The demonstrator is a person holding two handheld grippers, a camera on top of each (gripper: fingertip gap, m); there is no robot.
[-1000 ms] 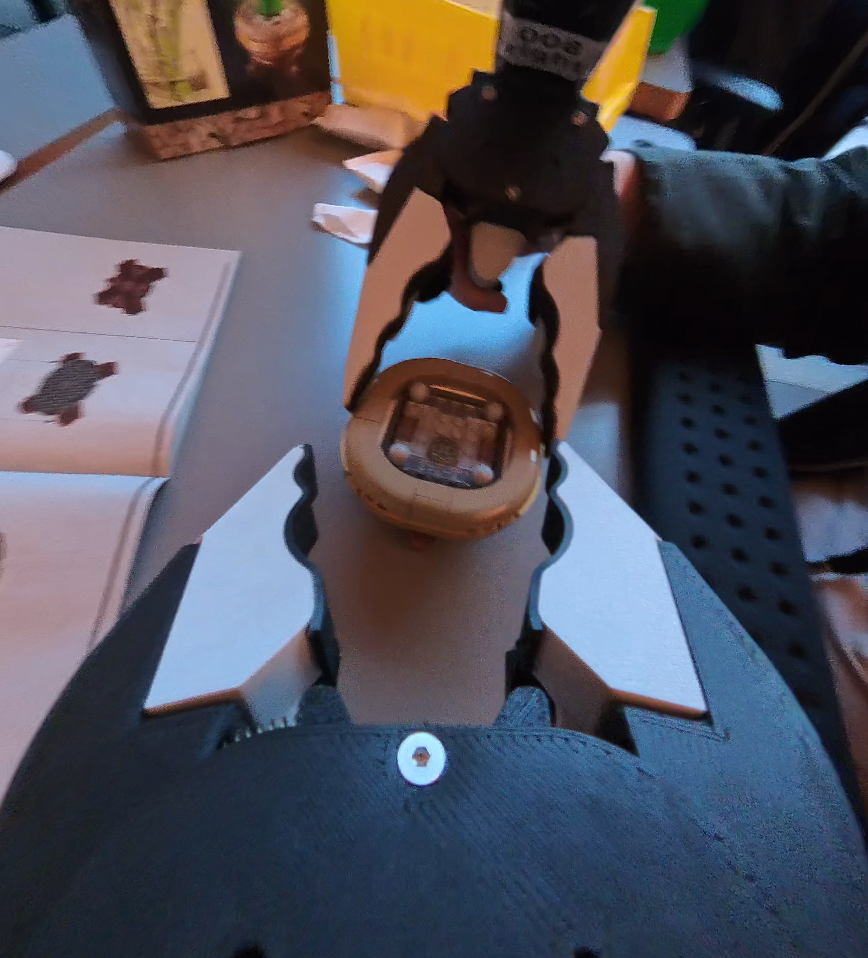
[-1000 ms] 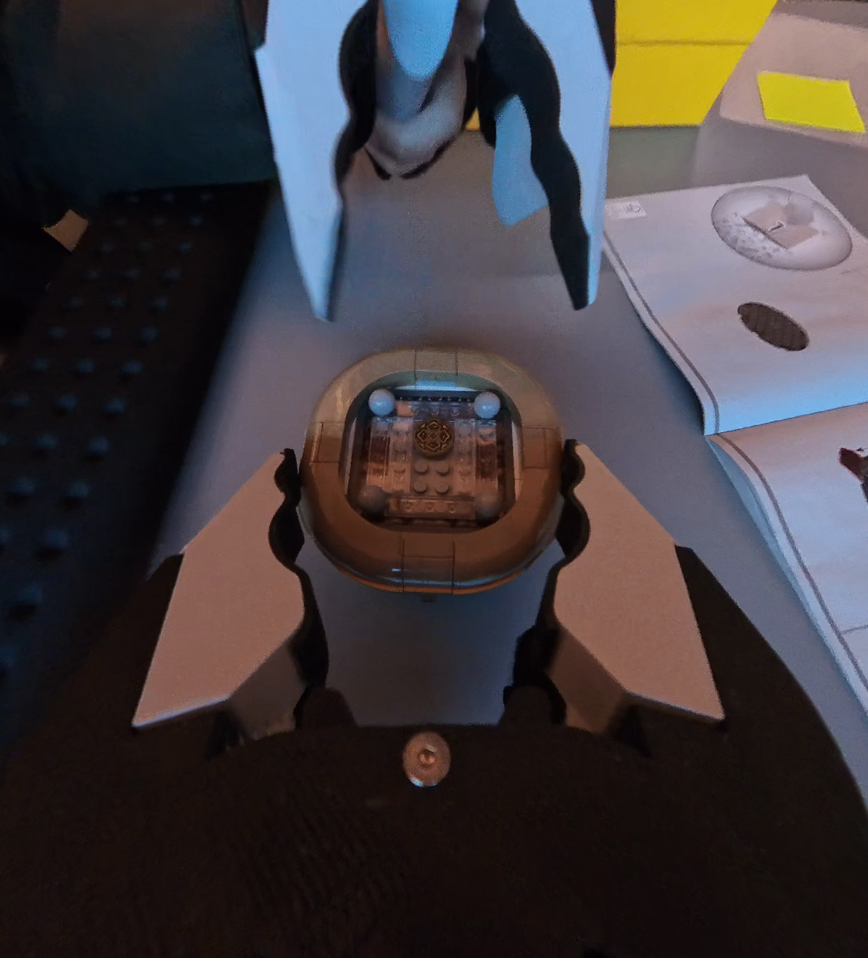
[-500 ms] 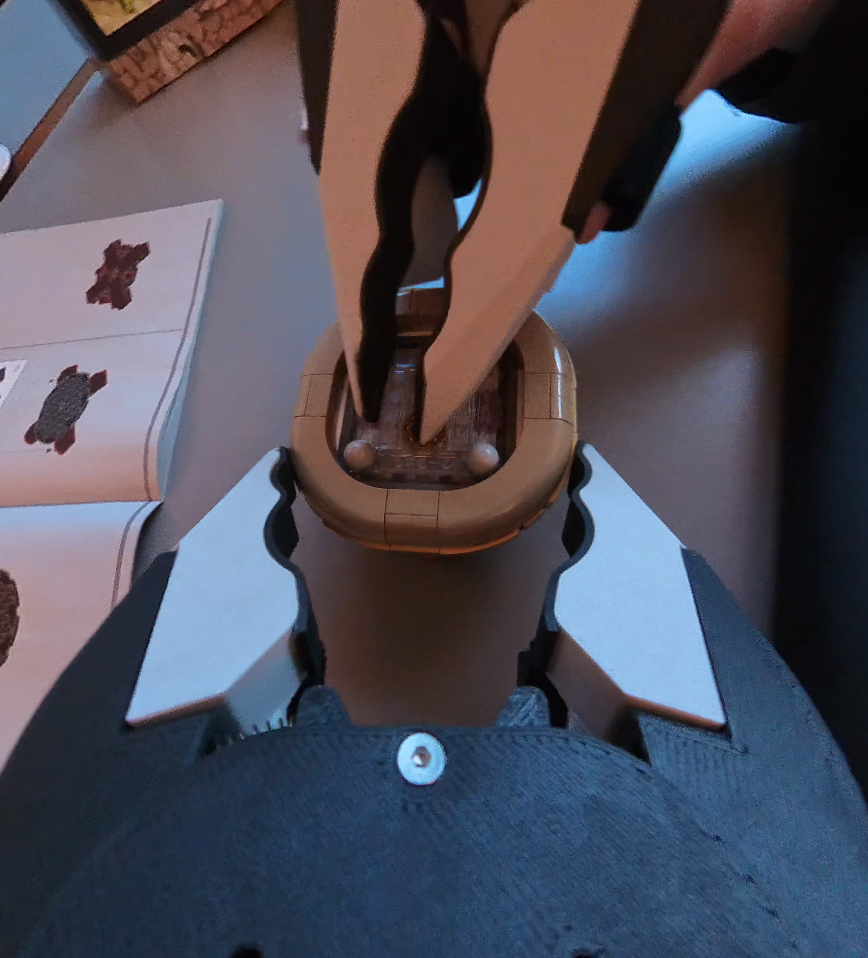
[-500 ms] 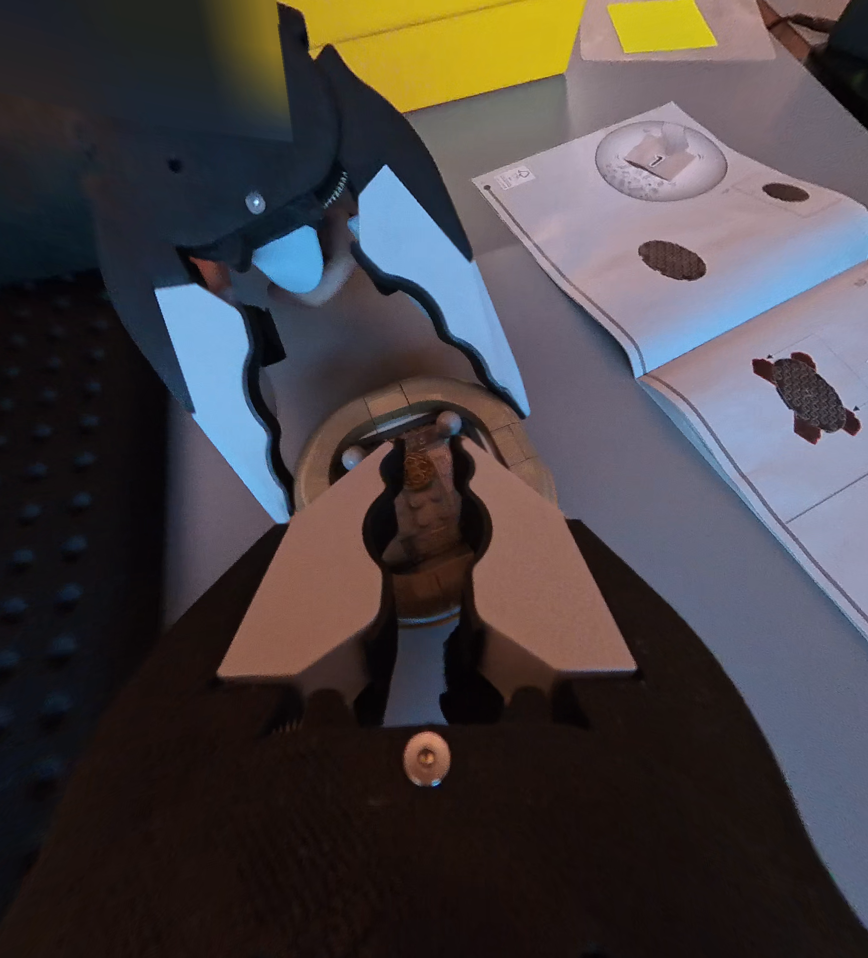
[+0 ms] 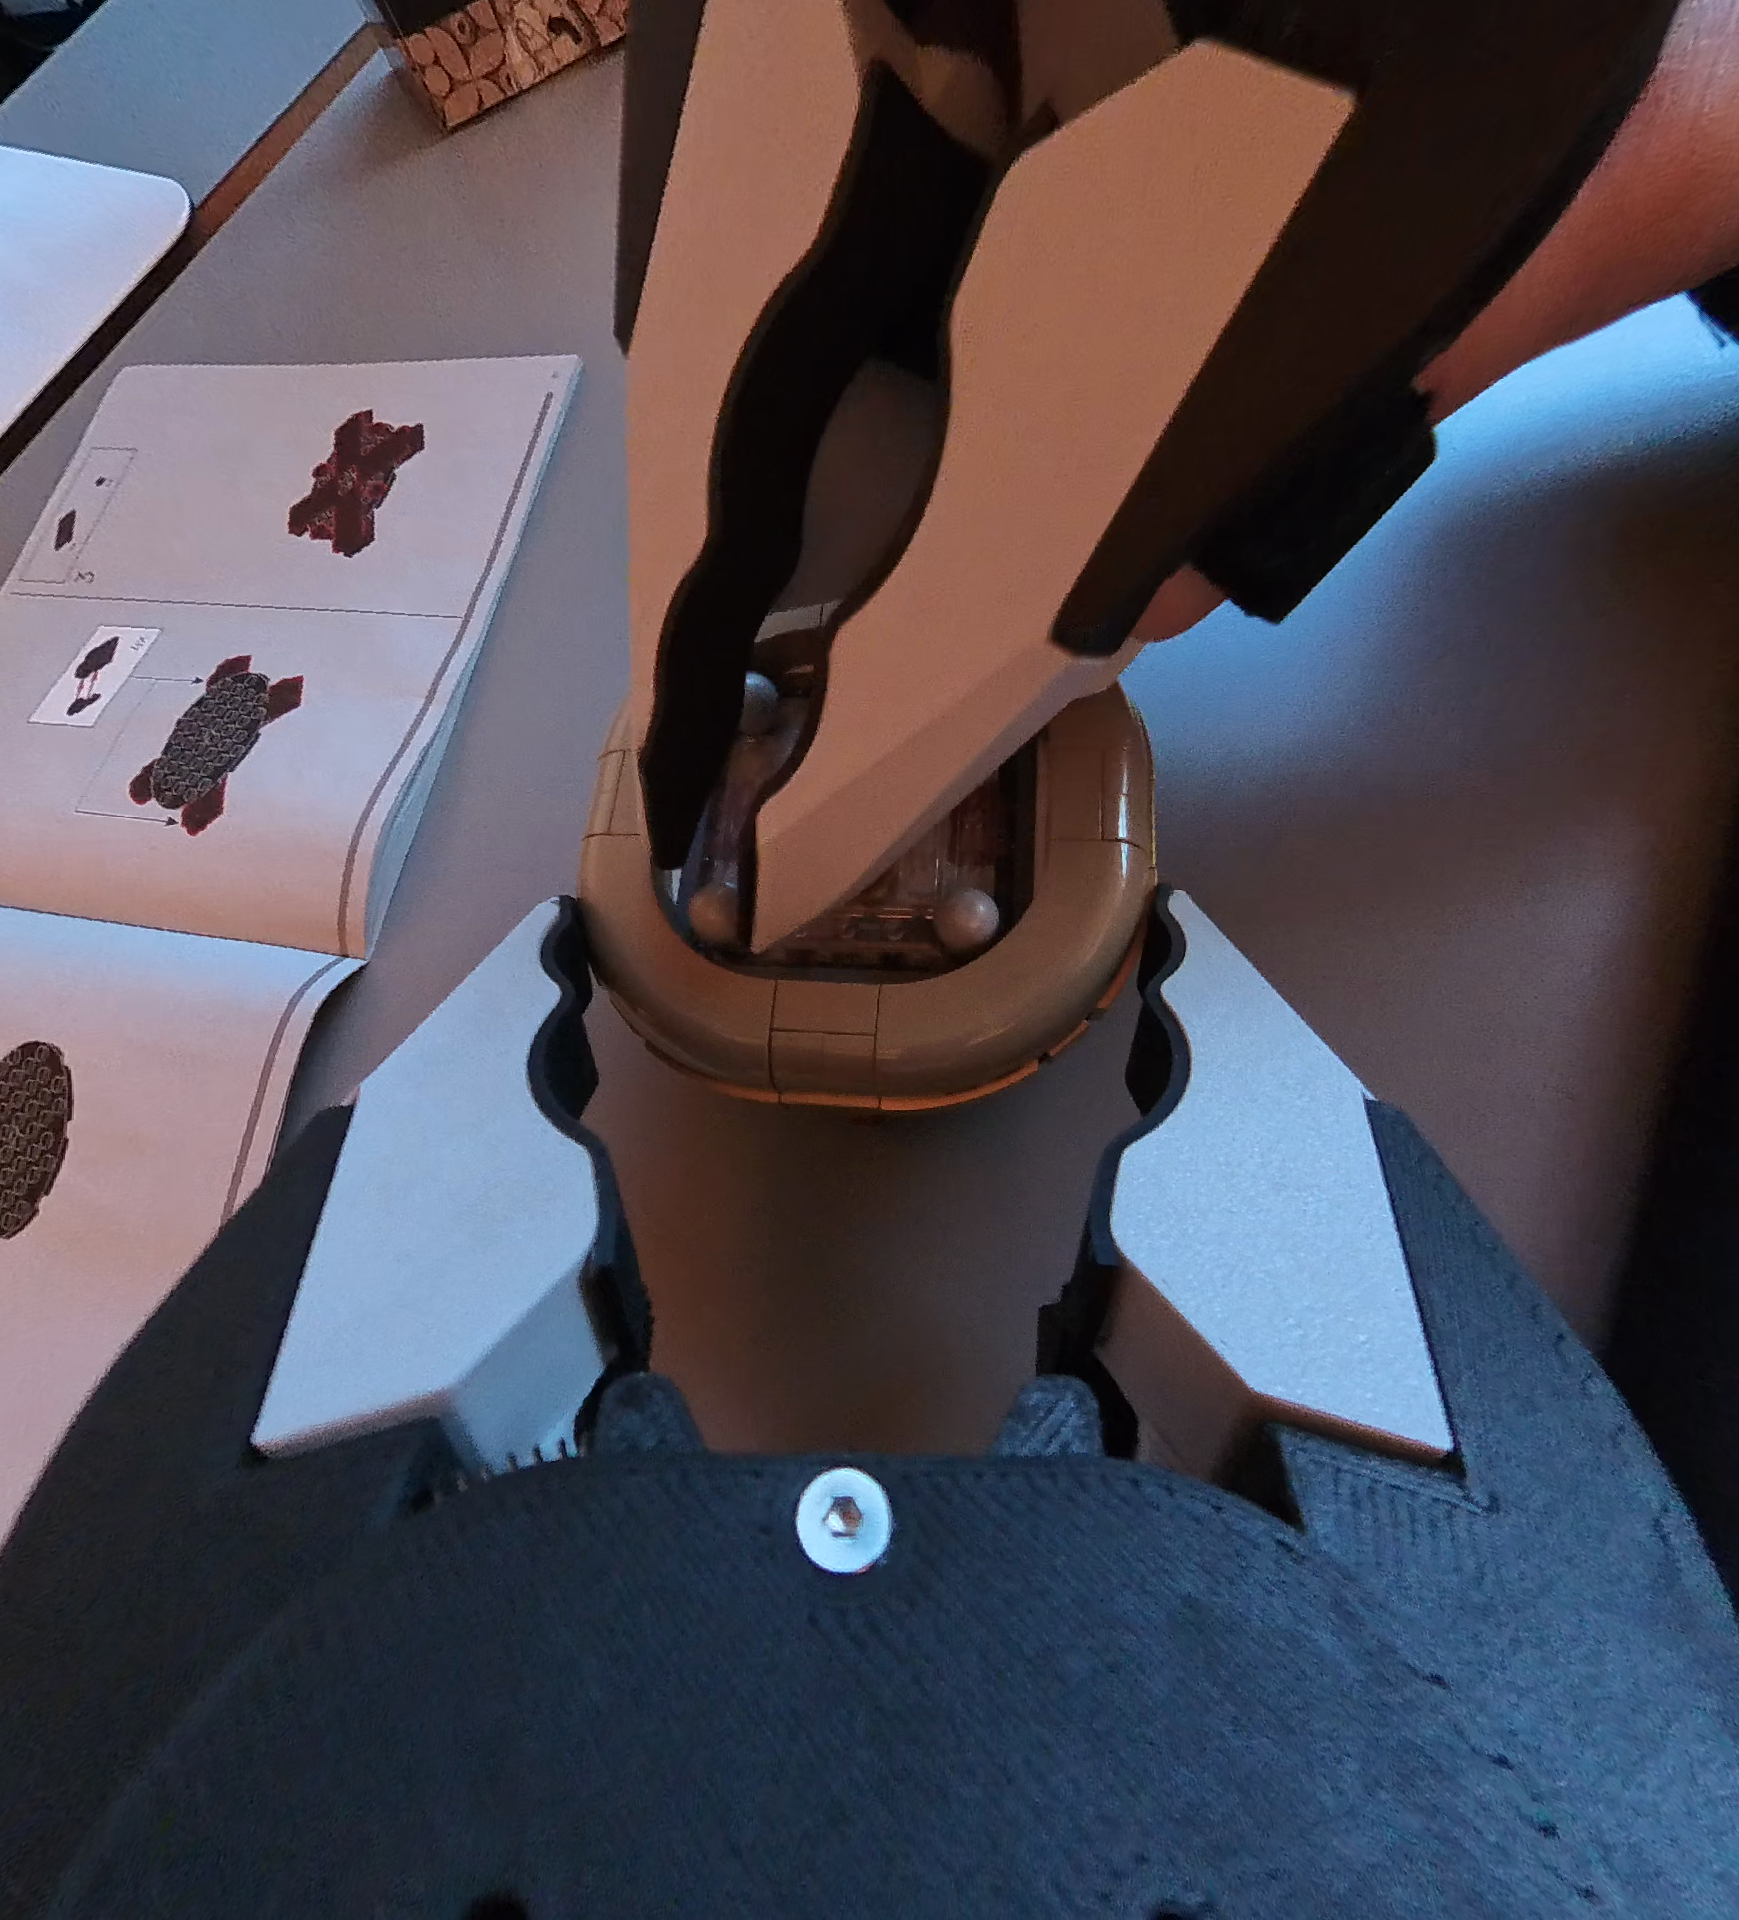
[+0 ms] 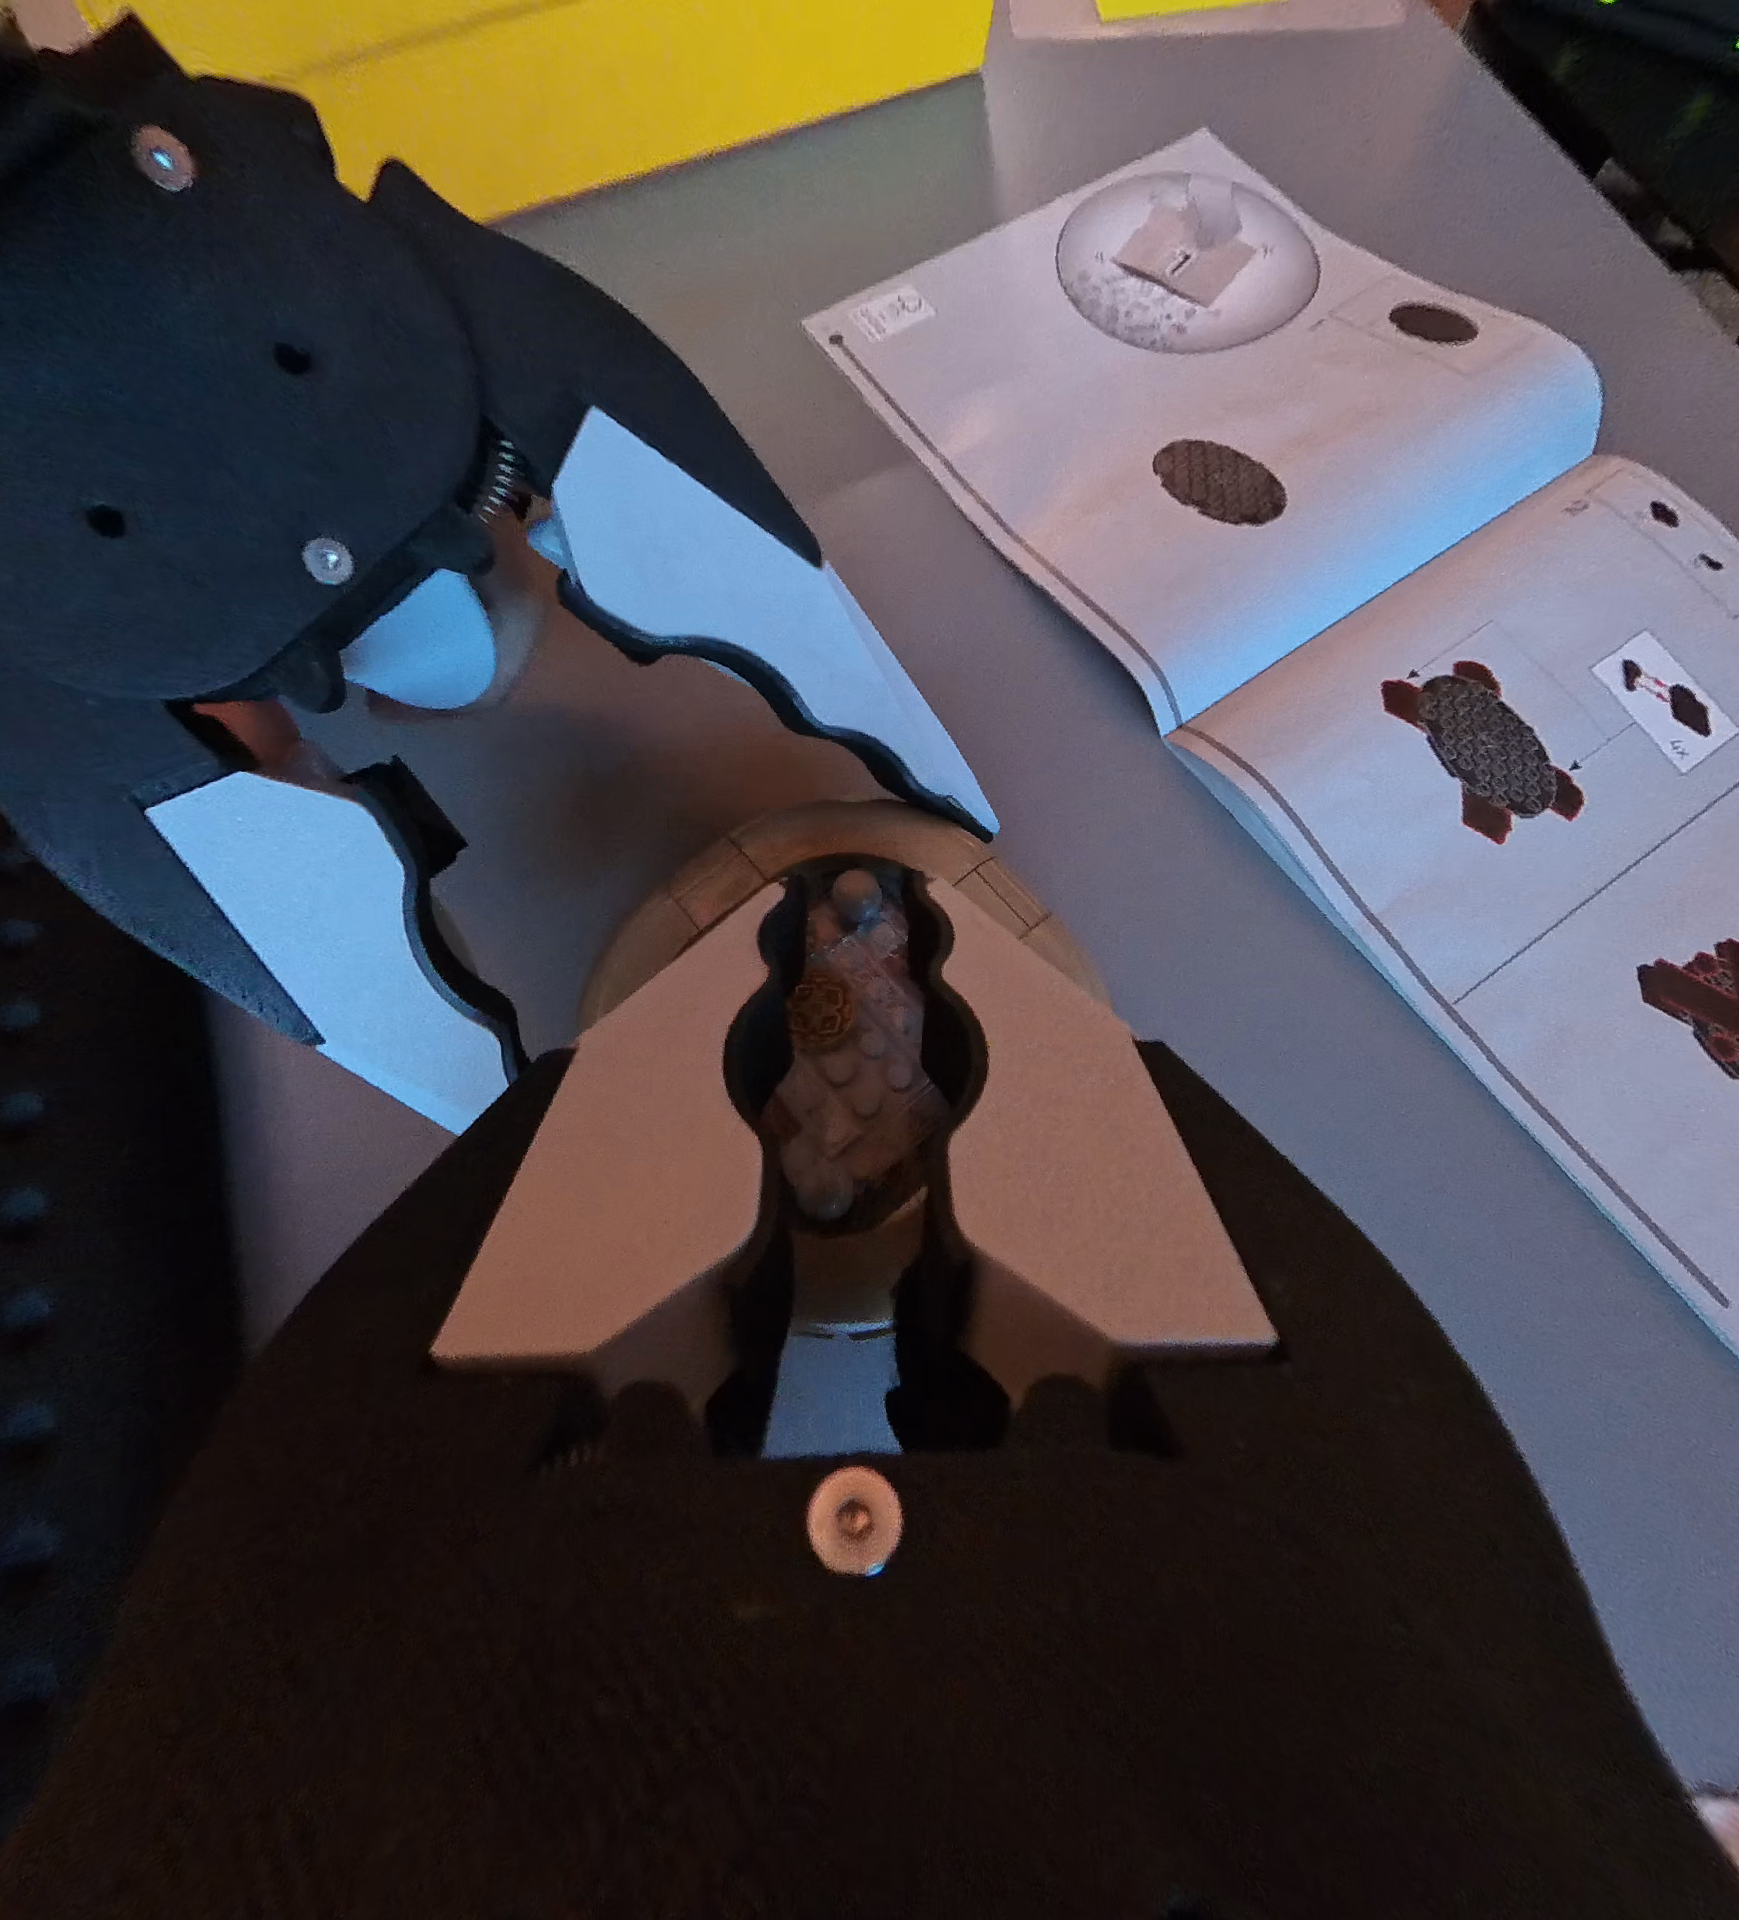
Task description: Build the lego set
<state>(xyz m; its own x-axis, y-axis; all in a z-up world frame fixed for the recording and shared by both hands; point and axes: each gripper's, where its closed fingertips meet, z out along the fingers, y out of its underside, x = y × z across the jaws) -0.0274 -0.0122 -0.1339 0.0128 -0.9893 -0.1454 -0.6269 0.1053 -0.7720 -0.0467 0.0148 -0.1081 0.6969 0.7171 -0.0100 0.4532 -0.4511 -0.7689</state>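
A round tan lego pot [image 5: 875,1029] with a clear studded floor and small grey balls in its corners sits on the grey table. My left gripper [image 5: 860,909] is open, with its fingertips on either side of the pot's near rim. My right gripper [image 5: 711,902] reaches down from above, nearly shut, with its tips inside the pot around a grey ball [image 5: 714,914]. I cannot tell whether it grips the ball. In the right wrist view, the right gripper [image 6: 857,883] covers most of the pot [image 6: 823,826], and the left gripper [image 6: 735,956] stands open behind it.
An open instruction booklet [image 5: 252,644] lies left of the pot; it also shows in the right wrist view [image 6: 1364,520]. A yellow box [image 6: 636,83] and a patterned box [image 5: 501,52] stand at the back. A dark dotted surface [image 6: 13,1143] borders the table. Less than 4 cm separates the two grippers' tips.
My right gripper rose off the pot's sides, shut, and dipped its tips into the pot, now toward one corner. My left gripper moved forward until it straddled the pot's near rim.
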